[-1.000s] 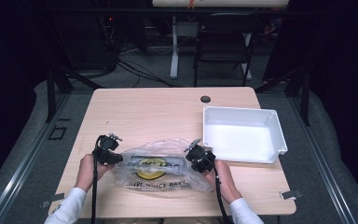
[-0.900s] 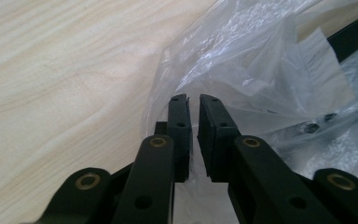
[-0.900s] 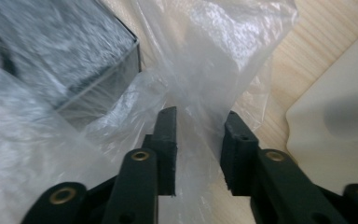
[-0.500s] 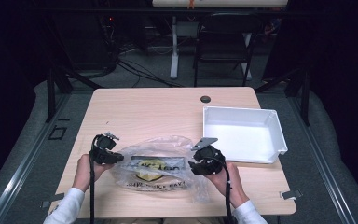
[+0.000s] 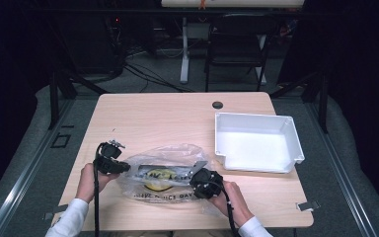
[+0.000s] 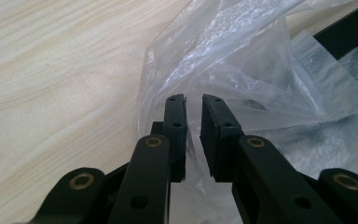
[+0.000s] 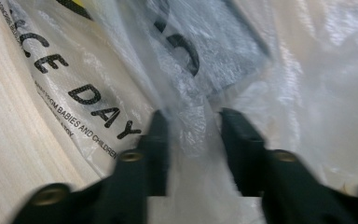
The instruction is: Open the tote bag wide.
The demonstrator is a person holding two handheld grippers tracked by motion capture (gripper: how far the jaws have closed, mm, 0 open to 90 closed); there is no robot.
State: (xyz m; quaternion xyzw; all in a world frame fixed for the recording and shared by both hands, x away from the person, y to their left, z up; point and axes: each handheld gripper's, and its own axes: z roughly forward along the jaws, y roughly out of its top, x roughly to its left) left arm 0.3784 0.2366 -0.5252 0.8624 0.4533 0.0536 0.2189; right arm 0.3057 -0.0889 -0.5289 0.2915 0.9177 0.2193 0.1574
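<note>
Surface: pale wood (image 5: 158, 123), our clear plastic bag (image 5: 165, 173) lying crumpled near its front edge.
Print: black "DAY", "FROM BABIES AND CHILDREN", yellow emblem.
Left gripper (image 6: 193, 116): jaws nearly closed, pinching bag film.
Right gripper (image 7: 191, 128): jaws just closing around bag film; we cannot tell if gripped.

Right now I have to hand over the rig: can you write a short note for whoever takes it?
Left gripper: jaws nearly together, pinching a fold at the clear plastic bag's left end.
Right gripper: jaws have just been closing, bag film between them; a firm hold cannot be told from the blurred view.
Bag: crumpled on the wooden table, printed side up, between both grippers.
White tray: to the right of the bag, holding nothing.
Done: left end gripped.
Left: probably secure the right end, then handle the bag.
</note>
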